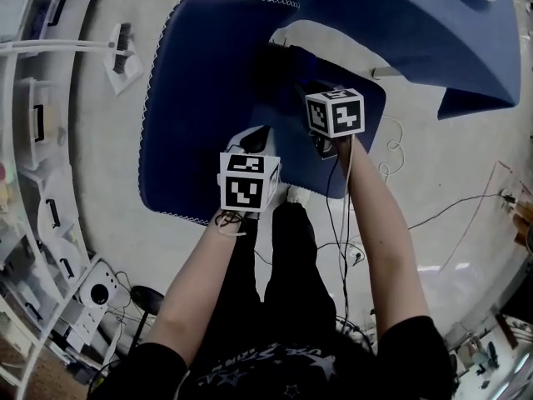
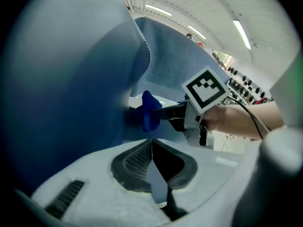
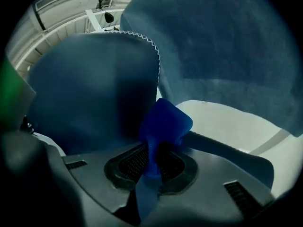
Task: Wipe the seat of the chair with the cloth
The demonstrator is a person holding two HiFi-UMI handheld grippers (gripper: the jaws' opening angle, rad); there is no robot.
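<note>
A large blue cloth (image 1: 208, 98) with a white stitched edge hangs spread between my two grippers, above the pale floor. My left gripper (image 1: 256, 136) is shut on its near edge; in the left gripper view a thin fold of the cloth (image 2: 71, 79) runs between the shut jaws of that gripper (image 2: 152, 148). My right gripper (image 1: 315, 90) is shut on a bunched corner, seen as a bright blue wad (image 3: 163, 122) above its jaws (image 3: 150, 162). From the left gripper view the right gripper (image 2: 156, 113) shows pinching that wad. The blue chair (image 1: 400, 32) lies beyond the cloth, at the top right.
White shelving (image 1: 42, 123) curves along the left side. A small brush-like item (image 1: 123, 52) lies on the floor near it. Loose cables (image 1: 391, 157) trail over the floor at right, and a white device (image 1: 96, 294) sits at the lower left.
</note>
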